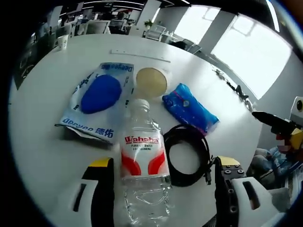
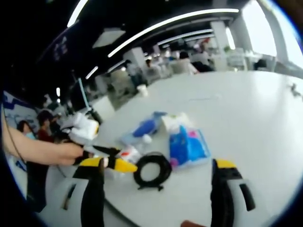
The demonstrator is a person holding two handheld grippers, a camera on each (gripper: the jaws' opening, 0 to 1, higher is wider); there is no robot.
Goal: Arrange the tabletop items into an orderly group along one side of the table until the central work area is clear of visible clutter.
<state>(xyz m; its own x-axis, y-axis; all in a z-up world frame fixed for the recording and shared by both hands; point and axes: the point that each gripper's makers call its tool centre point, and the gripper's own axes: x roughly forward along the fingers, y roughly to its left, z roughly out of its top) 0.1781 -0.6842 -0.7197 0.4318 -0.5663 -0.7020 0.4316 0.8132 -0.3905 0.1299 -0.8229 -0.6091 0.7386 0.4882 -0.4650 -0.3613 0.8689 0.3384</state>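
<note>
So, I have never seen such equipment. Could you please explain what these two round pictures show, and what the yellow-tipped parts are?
A person holds a two-jaw gripper in each hand, each with a fisheye camera looking along its jaws. The left gripper stands open around a clear water bottle on the white table. Beyond lie a coiled black cable, a blue packet, a white pouch and a round tan lid. The right gripper is open and empty, looking at the same items from farther away.
</note>
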